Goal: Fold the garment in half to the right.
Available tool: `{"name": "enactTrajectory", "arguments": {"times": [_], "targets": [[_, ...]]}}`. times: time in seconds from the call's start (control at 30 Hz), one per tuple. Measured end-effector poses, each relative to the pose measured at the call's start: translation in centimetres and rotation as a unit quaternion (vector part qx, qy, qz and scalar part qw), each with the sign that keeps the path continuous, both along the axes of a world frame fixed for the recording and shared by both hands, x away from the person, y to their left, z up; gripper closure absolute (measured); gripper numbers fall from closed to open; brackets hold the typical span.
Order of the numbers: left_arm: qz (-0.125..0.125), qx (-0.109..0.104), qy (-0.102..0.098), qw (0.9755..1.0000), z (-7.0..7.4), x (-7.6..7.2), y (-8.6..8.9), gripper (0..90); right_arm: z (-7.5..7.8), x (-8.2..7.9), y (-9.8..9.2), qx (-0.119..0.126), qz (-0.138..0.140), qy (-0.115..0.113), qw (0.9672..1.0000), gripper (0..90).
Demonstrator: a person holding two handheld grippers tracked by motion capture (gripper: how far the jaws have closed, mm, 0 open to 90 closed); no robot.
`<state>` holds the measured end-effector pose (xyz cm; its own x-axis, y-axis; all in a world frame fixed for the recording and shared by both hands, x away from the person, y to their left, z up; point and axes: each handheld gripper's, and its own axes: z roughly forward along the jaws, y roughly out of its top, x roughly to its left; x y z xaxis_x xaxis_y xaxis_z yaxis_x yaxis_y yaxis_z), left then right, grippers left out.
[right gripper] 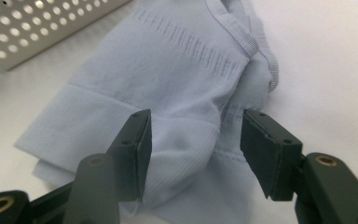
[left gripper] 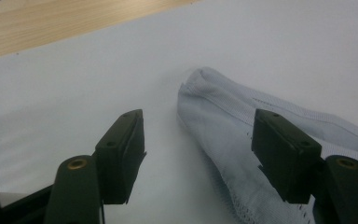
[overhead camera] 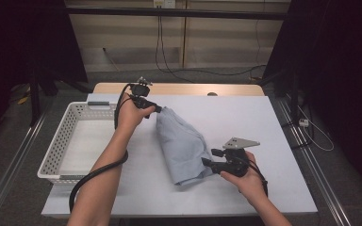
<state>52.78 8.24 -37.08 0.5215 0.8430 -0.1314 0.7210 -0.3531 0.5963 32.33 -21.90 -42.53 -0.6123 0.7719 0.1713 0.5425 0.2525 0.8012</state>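
At the far left, a white perforated basket (overhead camera: 61, 141) sits on the white table cover (overhead camera: 273, 141), at its left edge. Just right of the basket, your left hand (overhead camera: 131, 115) holds the left gripper (overhead camera: 158, 109) at the far tip of the pale blue garment (overhead camera: 183, 146). In the left gripper view its jaws stand apart; the cloth's end (left gripper: 214, 112) lies between them and runs under the right-hand jaw, but no pad presses on it, so this gripper is released.

The garment lies folded in a long bundle in the middle of the cover, running from that far tip toward you.

Further right, your right hand (overhead camera: 247, 181) holds the right gripper (overhead camera: 206, 162) at the garment's near end. In the right gripper view its jaws are also spread, with a ridge of fabric (right gripper: 191, 135) between them; nothing is clamped.
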Motion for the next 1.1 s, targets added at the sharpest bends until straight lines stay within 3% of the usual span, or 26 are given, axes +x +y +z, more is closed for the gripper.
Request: {"name": "enactTrajectory", "arguments": {"times": [0.13,0.2,0.3,0.33,0.53,0.67,0.8,1.1], "targets": [[-0.001,-0.003,0.001,1.0,-0.1,-0.4,0.1,33.5,-0.9,0.9,0.6,-0.013,0.003,0.008,0.9999,48.2],[-0.003,-0.003,0.003,1.0,-0.1,-0.6,0.1,33.1,-1.4,1.3,0.7,-0.016,0.006,0.015,0.9997,60.0],[-0.005,-0.006,0.002,1.0,-0.2,-0.8,0.2,32.9,-1.6,1.7,0.4,-0.006,0.011,0.03,0.9995,85.8],[-0.006,-0.007,0.002,1.0,-0.2,-0.9,0.3,32.9,-1.5,1.8,0.2,0.003,0.011,0.029,0.9995,86.0],[-0.01,-0.01,-0.004,0.9999,-0.3,-1.4,0.5,32.8,0.1,2.0,-0.6,-0.002,0.001,0.005,1.0,86.4],[-0.012,-0.012,-0.005,0.9998,-0.2,-1.6,0.5,32.2,-1.1,2.3,-0.8,-0.023,-0.005,0.011,0.9997,86.1],[-0.012,-0.013,-0.003,0.9998,-0.5,-1.7,0.5,31.6,-2.3,2.3,-0.8,-0.06,-0.006,0.012,0.9981,85.5],[-0.015,-0.012,0.003,0.9998,-1.1,-1.8,0.2,30.9,-2.7,2.2,-1.2,-0.059,-0.011,0.014,0.9981,79.9]]}}
